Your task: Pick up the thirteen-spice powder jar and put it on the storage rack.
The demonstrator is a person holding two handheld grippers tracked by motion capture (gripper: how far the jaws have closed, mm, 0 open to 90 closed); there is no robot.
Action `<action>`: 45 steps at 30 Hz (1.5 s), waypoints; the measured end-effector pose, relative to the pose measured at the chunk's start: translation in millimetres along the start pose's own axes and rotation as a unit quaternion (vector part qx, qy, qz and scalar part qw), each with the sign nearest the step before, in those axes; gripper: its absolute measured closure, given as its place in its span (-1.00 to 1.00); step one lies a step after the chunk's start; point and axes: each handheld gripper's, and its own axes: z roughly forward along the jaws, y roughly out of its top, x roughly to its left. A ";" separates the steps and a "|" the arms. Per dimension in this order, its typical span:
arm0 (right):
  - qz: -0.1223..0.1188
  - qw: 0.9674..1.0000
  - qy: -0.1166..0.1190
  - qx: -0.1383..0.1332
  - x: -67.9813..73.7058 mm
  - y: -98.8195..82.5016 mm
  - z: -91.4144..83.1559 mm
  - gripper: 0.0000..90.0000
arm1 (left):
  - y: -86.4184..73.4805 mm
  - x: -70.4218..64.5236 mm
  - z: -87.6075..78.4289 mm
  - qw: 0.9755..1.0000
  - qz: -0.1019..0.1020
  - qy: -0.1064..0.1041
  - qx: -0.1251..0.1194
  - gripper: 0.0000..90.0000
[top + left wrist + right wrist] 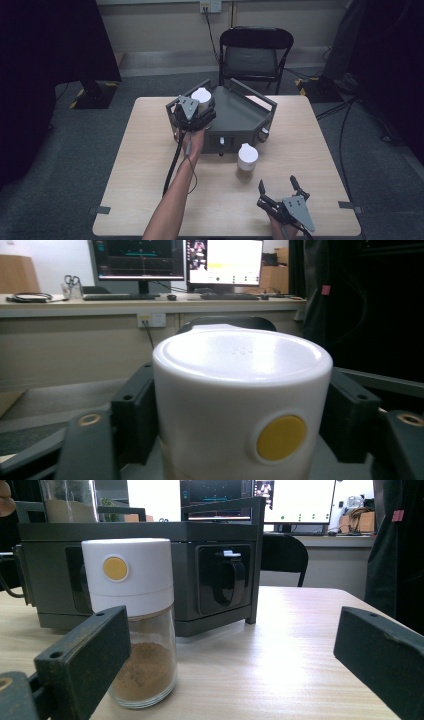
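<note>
The white-capped jar (240, 405) sits clamped between the jaws of the left hand-held gripper (195, 107), held over the left end of the dark grey rack (240, 117) that stands at the far middle of the desk (150, 200). In the left gripper view the jaws press against either side of its white cap, whose yellow dot (281, 437) faces the camera; whether the jar's base already touches the rack's top tray cannot be told from these pictures.

A second spice jar (135, 620), with the same white cap and brown powder in its glass body, stands on the desk just in front of the rack, near its drawer fronts. The right hand-held gripper (280, 192) rests low at the near right edge of the desk, jaws spread wide and holding nothing; in the right gripper view that jar stands close to one jaw, not between the two.

The step in hand looks like the placing of the first jar on the rack. The next move probably calls for lowering it until it stands flat within the tray's rail, then parting the left jaws and backing off without tipping it. After that, the right hand-held gripper would need to move towards the desk jar, centre it between its jaws, and close on the cap or glass.
</note>
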 end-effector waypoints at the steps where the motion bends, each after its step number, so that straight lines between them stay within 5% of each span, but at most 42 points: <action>1: 0.000 1.000 0.000 0.000 0.0 -0.1 -0.1 -0.99 | -0.1 1.8 0.8 1.000 -0.005 -0.004 0.002 -0.50; 9: 0.000 1.000 0.000 0.000 0.0 -0.1 0.0 -0.99 | -0.2 5.5 1.4 1.000 -0.016 -0.003 0.003 -1.00; 13: 0.000 1.000 0.000 0.000 0.0 -0.1 -0.1 -0.99 | 0.0 9.5 -0.8 1.000 -0.016 -0.020 0.002 -1.00; 36: 0.000 1.000 -0.002 0.000 0.6 0.1 0.1 -0.99 | -11.9 11.5 -24.3 0.999 -0.029 -0.039 -0.021 -1.00; 39: 0.000 1.000 -0.001 0.000 0.6 0.0 0.0 -0.99 | -12.9 9.1 -30.8 0.999 -0.019 -0.036 -0.026 -1.00; 43: 0.000 1.000 -0.002 -0.001 0.7 -0.2 -0.1 -0.99 | -16.6 8.6 -39.5 0.998 -0.034 -0.043 -0.035 -1.00; 45: 0.000 1.000 -0.002 0.000 0.9 -0.1 0.0 -0.99 | -17.2 5.6 -42.6 0.998 -0.023 -0.042 -0.034 -1.00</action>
